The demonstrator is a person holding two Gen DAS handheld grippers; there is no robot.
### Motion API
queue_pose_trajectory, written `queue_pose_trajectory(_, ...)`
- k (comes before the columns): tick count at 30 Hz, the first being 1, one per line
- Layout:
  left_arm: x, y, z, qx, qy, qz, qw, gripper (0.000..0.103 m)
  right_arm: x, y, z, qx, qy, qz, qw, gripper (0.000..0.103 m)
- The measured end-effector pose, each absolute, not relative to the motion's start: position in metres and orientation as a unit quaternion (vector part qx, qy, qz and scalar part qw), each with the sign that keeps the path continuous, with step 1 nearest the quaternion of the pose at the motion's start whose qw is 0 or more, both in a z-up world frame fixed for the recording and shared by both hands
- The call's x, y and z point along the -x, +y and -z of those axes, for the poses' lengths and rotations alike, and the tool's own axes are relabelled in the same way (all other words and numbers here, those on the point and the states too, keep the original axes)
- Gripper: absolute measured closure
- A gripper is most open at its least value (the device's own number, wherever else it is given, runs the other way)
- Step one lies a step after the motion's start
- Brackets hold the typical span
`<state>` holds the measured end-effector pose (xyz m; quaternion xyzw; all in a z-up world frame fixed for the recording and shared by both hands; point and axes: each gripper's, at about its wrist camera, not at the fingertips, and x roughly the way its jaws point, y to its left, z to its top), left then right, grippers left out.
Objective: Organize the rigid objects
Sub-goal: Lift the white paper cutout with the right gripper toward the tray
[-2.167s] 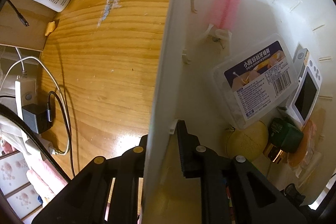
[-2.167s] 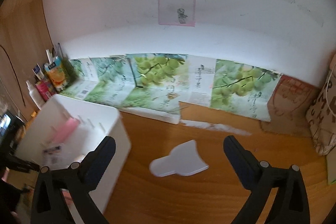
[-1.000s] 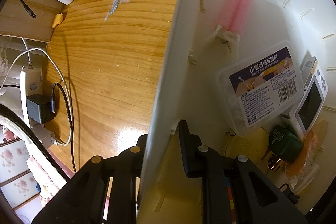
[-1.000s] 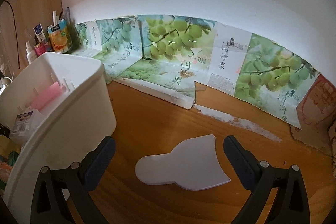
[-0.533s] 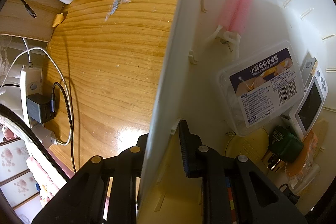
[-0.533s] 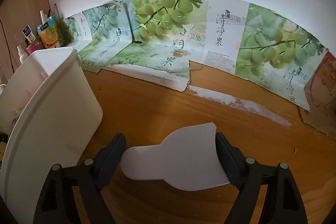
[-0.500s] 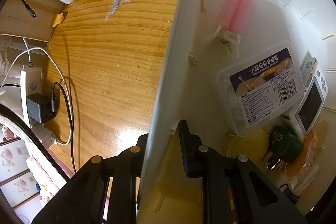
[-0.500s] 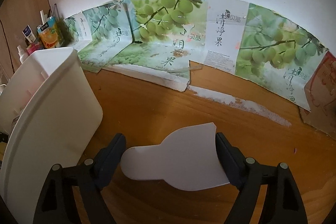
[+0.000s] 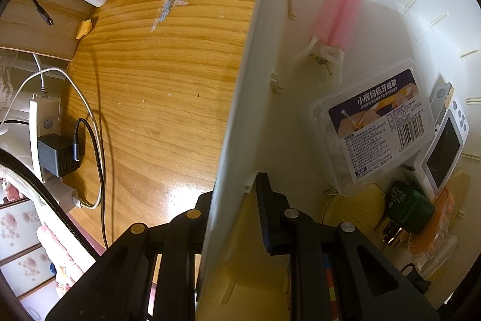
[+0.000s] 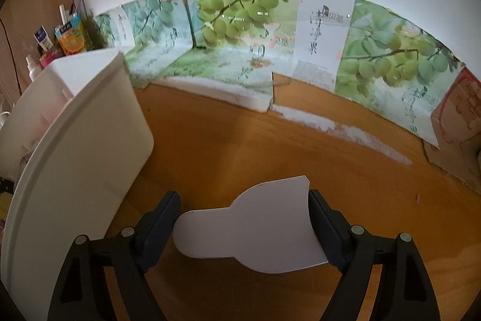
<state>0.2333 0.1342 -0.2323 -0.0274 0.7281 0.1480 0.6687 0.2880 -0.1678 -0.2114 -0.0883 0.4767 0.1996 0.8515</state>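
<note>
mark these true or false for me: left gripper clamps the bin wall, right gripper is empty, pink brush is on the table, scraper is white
The left gripper clamps the wall of the white bin: true.
Nothing sits between the right gripper's fingers: false, the white scraper lies between them, both pads at its edges.
The pink brush lies on the wooden table: false, it is inside the bin.
The scraper is white: true.

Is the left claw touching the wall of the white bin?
Touching. The left wrist view shows the left claw clamped on the white bin wall, one finger on each side.
</note>
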Motion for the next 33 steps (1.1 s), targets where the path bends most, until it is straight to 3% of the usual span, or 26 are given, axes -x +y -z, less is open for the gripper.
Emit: queue_pose_trajectory(33,-0.151,0.153,0.203,0.051,0.679,-0.058,0.731,0.082,-0.135,-0.156,0.186,0.059,0.556,-0.157,0.814,0.021)
